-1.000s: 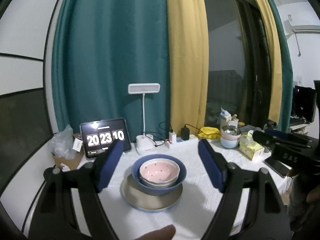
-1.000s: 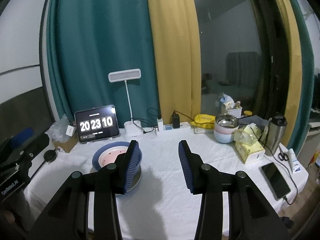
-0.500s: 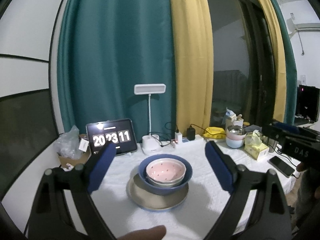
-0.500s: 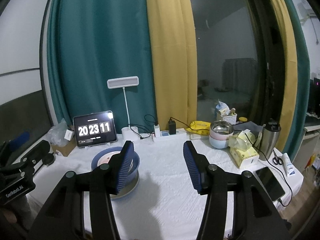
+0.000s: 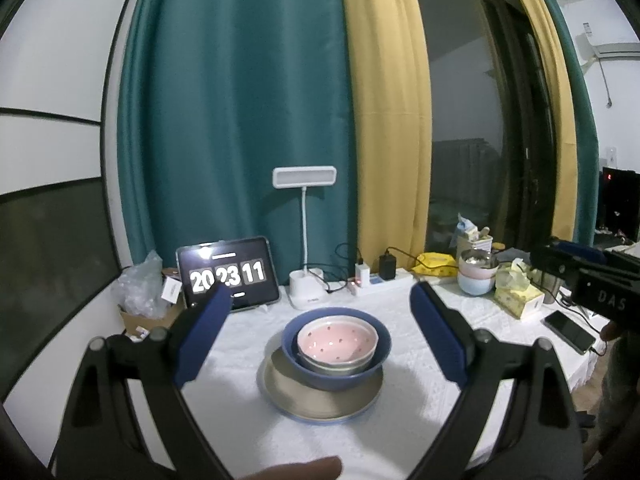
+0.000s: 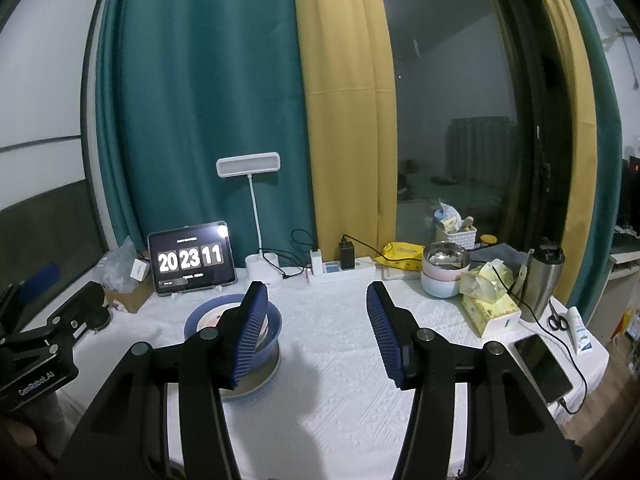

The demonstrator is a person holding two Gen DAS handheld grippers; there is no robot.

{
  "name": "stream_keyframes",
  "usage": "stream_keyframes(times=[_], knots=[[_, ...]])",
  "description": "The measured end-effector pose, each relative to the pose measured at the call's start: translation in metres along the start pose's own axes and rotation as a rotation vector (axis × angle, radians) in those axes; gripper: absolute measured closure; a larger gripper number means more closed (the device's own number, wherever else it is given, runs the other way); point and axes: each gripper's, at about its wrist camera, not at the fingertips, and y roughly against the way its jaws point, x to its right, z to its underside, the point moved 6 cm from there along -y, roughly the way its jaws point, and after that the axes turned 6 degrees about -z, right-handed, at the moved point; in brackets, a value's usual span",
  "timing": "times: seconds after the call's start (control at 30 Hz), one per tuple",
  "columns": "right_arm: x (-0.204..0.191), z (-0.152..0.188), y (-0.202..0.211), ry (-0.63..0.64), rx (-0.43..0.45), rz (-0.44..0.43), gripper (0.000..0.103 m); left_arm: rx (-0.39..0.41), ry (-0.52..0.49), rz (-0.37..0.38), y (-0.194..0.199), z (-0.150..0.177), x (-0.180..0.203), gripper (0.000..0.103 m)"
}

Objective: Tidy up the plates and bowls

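On the white tablecloth a pink dotted bowl [image 5: 338, 338] sits nested in a pale bowl, inside a blue bowl [image 5: 336, 374], all on a beige plate [image 5: 316, 400]. My left gripper [image 5: 320, 296] hangs open in front of this stack, a finger on each side and clear of it. In the right wrist view my right gripper [image 6: 316, 294] stands open over bare cloth, nothing between its fingers. Its left finger covers part of the blue bowl [image 6: 198, 320] and the plate [image 6: 256, 388]. The stack lies to the left of the right gripper.
Along the back edge stand a tablet clock [image 5: 228, 276], a desk lamp [image 5: 304, 240] and a power strip [image 5: 376, 280]. At the right are a steel bowl on stacked bowls [image 6: 444, 272], a tissue box [image 6: 492, 312], a flask [image 6: 544, 284] and a phone [image 6: 542, 364].
Both grippers' jaws have spread wider. The stack of bowls and plate has not moved. The clock's last digits went from 10 to 11.
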Motion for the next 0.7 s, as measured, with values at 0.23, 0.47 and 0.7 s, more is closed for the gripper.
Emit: stream_keyframes(times=[0.23, 0.47, 0.7], knots=[[0.0004, 0.0006, 0.0002, 0.001, -0.001, -0.001, 0.048, 0.001, 0.001, 0.000, -0.0003, 0.0000, -0.0003, 0.011], [0.0007, 0.0002, 0.0003, 0.000, 0.000, -0.002, 0.048, 0.003, 0.000, 0.002, -0.0001, 0.0000, 0.0001, 0.011], [0.0007, 0.0000, 0.0006, -0.001, -0.002, -0.001, 0.048, 0.003, 0.002, 0.003, 0.0009, -0.0002, 0.0014, 0.011]])
